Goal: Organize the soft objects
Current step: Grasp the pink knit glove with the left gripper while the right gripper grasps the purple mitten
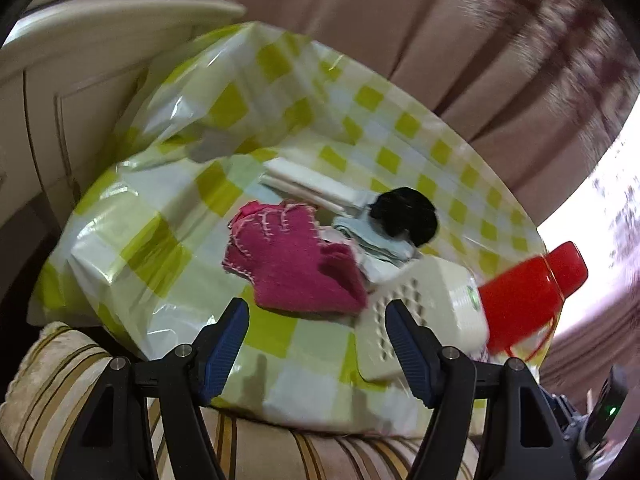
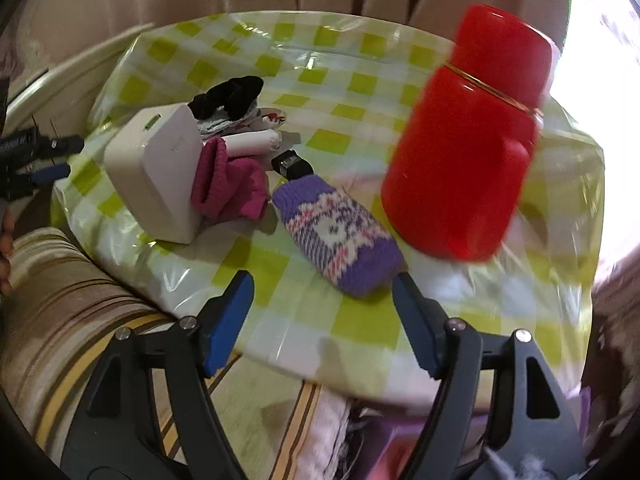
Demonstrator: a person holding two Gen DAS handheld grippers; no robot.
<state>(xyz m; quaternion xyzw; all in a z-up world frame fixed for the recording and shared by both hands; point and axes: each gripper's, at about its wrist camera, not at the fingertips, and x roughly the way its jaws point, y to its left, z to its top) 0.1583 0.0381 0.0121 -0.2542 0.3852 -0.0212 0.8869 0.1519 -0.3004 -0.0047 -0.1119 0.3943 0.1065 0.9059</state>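
A magenta knitted piece (image 1: pixel 292 264) (image 2: pixel 228 188) lies on the green-checked tablecloth (image 1: pixel 168 232) (image 2: pixel 360 92), against a white perforated box (image 1: pixel 424 312) (image 2: pixel 156 184). Behind it sit folded pale cloths (image 1: pixel 316 188) and a black fuzzy item (image 1: pixel 404 216) (image 2: pixel 228 96). A purple patterned knitted pouch (image 2: pixel 340 232) with a black cap lies just ahead of my right gripper (image 2: pixel 322 300), which is open and holds nothing. My left gripper (image 1: pixel 316 332) hangs open over the table's near edge, just short of the magenta piece.
A tall red flask (image 2: pixel 472 132) (image 1: pixel 528 300) stands at the right of the table. A striped cushion (image 1: pixel 68 380) (image 2: pixel 60 288) lies below the near edge. Pinkish curtains (image 1: pixel 400 20) hang behind, and a cream cabinet (image 1: pixel 60 92) stands at the left.
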